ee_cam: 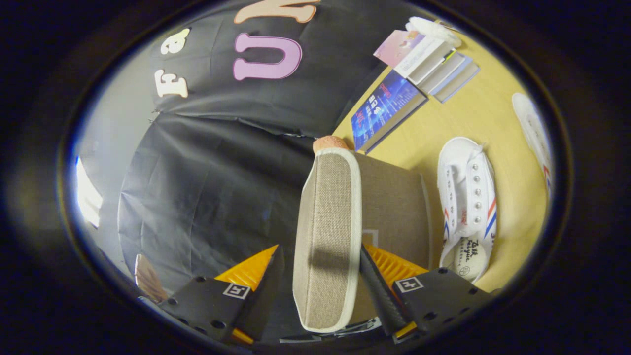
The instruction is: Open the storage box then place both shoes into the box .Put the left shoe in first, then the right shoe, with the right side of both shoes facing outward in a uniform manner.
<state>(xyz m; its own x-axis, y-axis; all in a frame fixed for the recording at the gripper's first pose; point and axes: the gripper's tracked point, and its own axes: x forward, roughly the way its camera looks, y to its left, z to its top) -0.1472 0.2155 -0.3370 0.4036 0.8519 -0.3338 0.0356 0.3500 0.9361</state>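
Observation:
The beige fabric storage box (394,207) sits on the yellow table (463,123). Its white-trimmed lid (328,236) is swung up and stands edge-on between the fingers of my gripper (320,256). One finger (374,281) rests against the lid's box side. The other finger (268,276) stands a little apart from the lid's outer face, so the jaws are open around the lid. A white canvas shoe (466,207) with red and blue stripes lies on the table just beyond the box. A second white shoe (535,133) lies farther off, partly cut off.
Several books (389,106) and notebooks (438,61) lie on the table beyond the box, near the black cloth wall (212,172). A small rounded pinkish thing (329,143) shows at the lid's far end. Bare tabletop lies between the shoes and the books.

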